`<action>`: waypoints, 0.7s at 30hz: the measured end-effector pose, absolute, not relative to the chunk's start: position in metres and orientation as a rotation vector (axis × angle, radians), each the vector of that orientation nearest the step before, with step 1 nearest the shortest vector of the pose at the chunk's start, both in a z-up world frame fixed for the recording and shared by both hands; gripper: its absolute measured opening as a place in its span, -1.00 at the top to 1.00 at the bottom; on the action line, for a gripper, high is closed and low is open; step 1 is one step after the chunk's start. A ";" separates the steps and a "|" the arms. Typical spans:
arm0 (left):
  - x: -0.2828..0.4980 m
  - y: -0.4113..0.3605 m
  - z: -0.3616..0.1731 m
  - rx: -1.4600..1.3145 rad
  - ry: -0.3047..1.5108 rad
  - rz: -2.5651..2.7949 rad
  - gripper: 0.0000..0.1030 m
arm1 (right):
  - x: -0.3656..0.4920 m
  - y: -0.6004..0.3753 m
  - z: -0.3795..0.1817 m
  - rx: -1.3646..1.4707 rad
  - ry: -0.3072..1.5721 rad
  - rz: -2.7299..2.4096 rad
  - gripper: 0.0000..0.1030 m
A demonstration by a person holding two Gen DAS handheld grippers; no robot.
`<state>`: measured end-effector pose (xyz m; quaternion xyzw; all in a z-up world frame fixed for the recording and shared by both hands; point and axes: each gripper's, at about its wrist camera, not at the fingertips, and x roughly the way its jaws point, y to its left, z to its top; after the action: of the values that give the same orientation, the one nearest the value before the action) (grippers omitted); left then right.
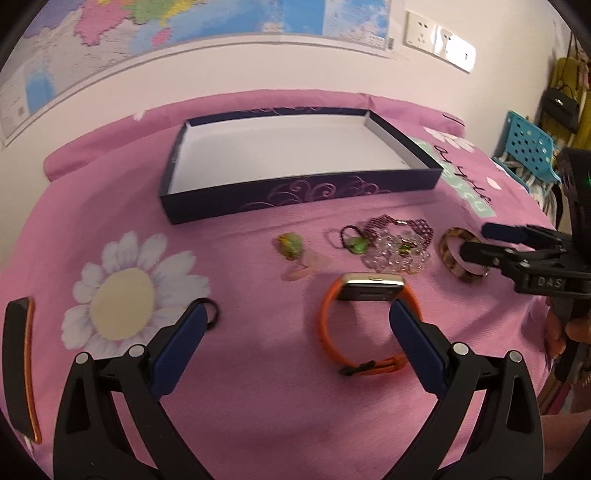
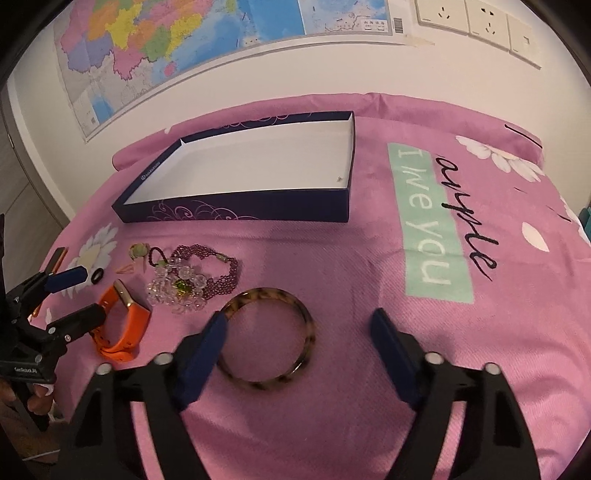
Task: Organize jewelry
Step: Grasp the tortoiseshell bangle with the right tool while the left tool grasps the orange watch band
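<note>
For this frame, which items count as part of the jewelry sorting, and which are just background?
Job:
box
tortoiseshell bangle
orange watch
bead bracelets
green ring
left gripper
right gripper

Background:
wall map
sockets
blue chair

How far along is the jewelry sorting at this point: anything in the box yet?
Done: nothing; the box is empty. In hand: nothing gripped. The right claw is open, with one side of the bangle between its fingers; the left claw is open at the orange watch. Left: bangle, watch, bead bracelets, green pieces and black ring all lie on the pink cloth.
</note>
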<state>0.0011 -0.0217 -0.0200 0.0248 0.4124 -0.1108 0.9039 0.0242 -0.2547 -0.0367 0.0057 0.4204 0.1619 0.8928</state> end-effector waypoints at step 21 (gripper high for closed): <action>0.012 -0.042 -0.027 0.106 0.915 -0.291 0.36 | 0.036 -0.246 -0.033 -0.094 0.881 0.404 0.88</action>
<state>0.0119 -0.0424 -0.0275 0.0511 0.4399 -0.1401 0.8856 0.0362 -0.2461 -0.0332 -0.0451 0.4232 0.1942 0.8838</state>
